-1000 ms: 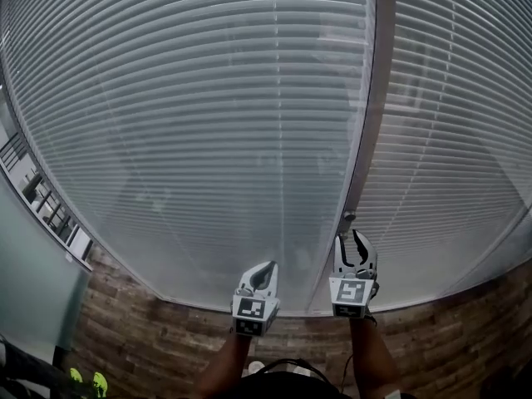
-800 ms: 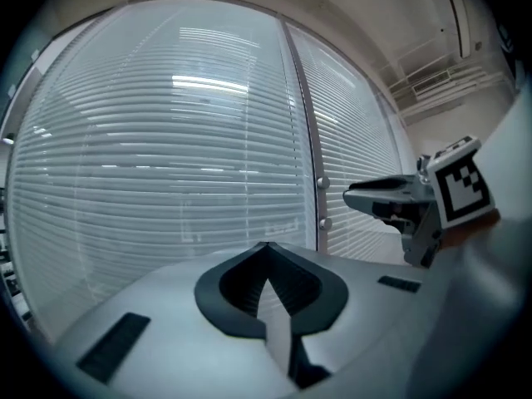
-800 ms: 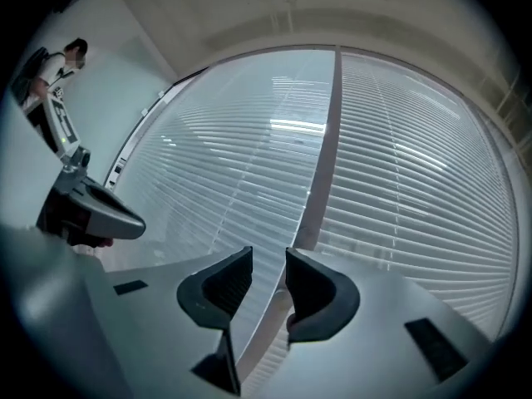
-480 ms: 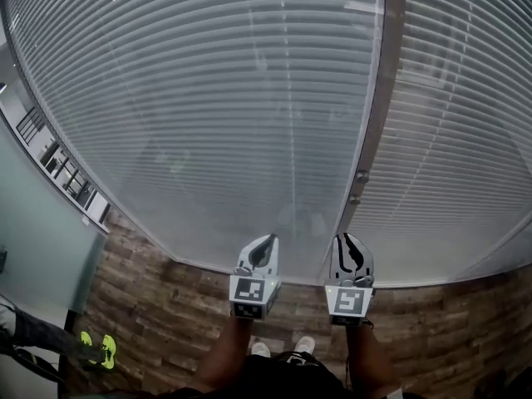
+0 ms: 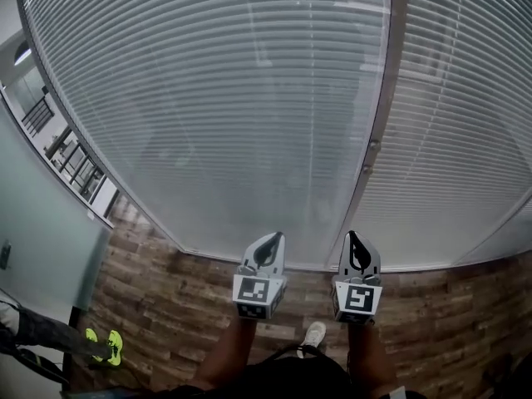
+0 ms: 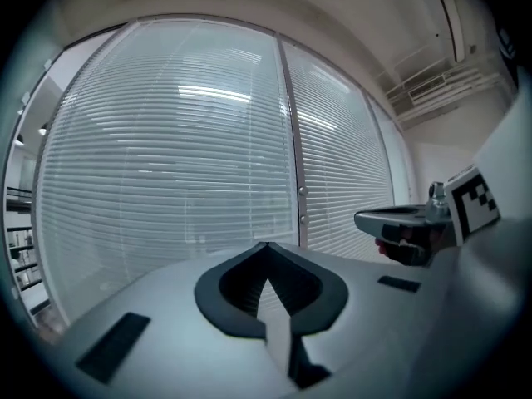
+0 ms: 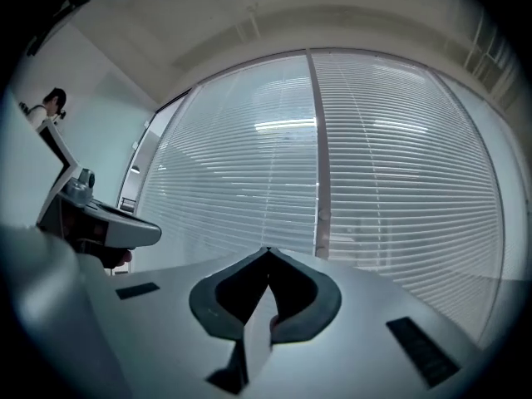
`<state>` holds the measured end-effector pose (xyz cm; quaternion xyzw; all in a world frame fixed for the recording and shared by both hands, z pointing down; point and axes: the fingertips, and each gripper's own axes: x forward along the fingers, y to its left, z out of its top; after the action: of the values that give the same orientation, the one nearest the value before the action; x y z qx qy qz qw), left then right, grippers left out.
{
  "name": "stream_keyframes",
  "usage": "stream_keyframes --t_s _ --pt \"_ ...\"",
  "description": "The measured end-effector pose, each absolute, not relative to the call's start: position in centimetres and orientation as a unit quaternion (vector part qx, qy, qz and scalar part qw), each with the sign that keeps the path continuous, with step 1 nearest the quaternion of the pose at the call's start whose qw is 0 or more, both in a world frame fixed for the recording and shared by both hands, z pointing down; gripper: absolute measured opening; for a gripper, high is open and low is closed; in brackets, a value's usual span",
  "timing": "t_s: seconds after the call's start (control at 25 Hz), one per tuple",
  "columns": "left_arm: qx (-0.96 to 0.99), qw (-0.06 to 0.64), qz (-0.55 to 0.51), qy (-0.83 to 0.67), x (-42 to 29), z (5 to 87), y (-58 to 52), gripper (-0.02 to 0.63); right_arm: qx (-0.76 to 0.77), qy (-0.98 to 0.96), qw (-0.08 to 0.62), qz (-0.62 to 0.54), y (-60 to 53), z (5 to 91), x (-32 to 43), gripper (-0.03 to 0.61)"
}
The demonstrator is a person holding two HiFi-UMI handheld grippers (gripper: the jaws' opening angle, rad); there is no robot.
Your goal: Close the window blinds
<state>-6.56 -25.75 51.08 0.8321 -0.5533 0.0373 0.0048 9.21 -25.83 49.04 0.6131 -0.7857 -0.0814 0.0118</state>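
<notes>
— Both grippers have backed away from the white slatted window blinds (image 5: 249,98); the right gripper (image 5: 354,238) has just been closing its jaws on nothing.
— And the left gripper (image 5: 273,239)?
— Clenched too, empty. Blinds hang well ahead, slats seemingly flat.
— Risk?
— Leaving now, any half-turned slats would stay gapped.

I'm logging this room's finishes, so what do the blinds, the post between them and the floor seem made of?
Blinds: thin pale slats with a faint sheen, likely aluminium or plastic.
Post: smooth grey-brown strip with two round studs, probably painted metal.
Floor: mottled brown planks, wood or wood-look laminate; the look leaves it open.
</notes>
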Motion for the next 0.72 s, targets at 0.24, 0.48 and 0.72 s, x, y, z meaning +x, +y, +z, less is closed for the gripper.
stream_keyframes --t_s 0.24,0.48,0.72 --pt "0.837 -0.002 0.034 -0.546 -9.0 51.9 -20.6 -0.006 0.627 -0.775 0.014 -0.083 -20.1 51.9 7.4 0.003" --pt "0.833 0.024 0.016 -0.552 -11.5 51.5 -14.7 -0.006 0.628 -0.774 0.04 -0.075 -13.0 52.6 5.7 0.003" --pt "0.837 0.049 0.011 -0.544 -12.3 52.4 -10.5 -0.006 0.632 -0.771 0.039 -0.062 -8.0 52.7 4.7 0.003"
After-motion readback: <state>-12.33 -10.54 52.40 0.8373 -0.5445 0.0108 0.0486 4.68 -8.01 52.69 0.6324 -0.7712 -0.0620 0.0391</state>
